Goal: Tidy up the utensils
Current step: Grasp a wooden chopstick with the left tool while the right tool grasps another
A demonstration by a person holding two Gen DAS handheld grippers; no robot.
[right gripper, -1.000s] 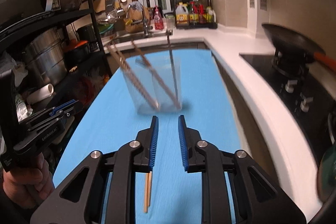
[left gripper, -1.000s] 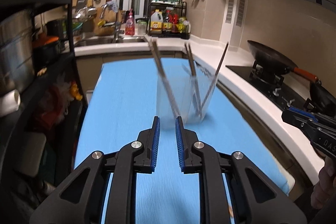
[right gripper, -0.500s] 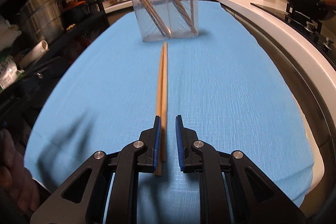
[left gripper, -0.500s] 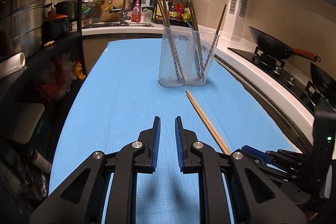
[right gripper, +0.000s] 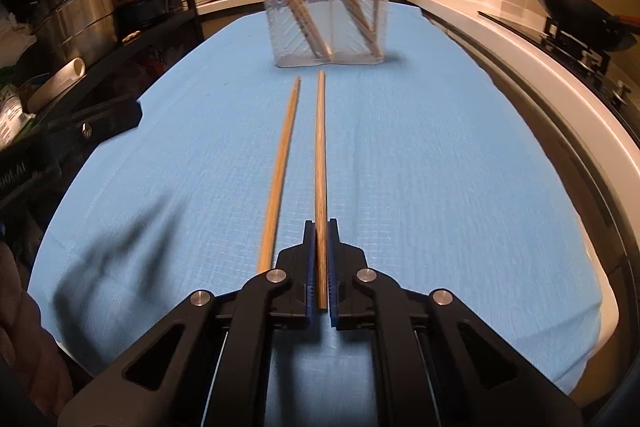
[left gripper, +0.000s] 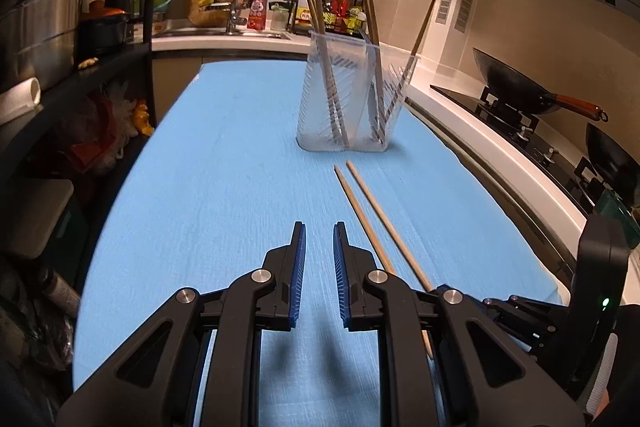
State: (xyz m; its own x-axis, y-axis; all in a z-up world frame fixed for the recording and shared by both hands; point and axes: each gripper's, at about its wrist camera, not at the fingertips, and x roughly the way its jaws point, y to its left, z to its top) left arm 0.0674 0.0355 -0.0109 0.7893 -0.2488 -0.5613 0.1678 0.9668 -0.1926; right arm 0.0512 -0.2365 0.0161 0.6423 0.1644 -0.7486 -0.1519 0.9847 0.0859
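Your right gripper [right gripper: 318, 225] has just been closing and now pinches one chopstick [right gripper: 320, 155] near its butt end, the stick running straight ahead toward the holder [right gripper: 326, 7]. The second chopstick [right gripper: 280, 167] lies just beside it on the blue cloth [right gripper: 460, 167], outside the jaws. Your left gripper [left gripper: 319, 227] sits nearly closed with nothing between its pads, low over the cloth, left of both sticks. The clear holder stands beyond, more chopsticks leaning inside.
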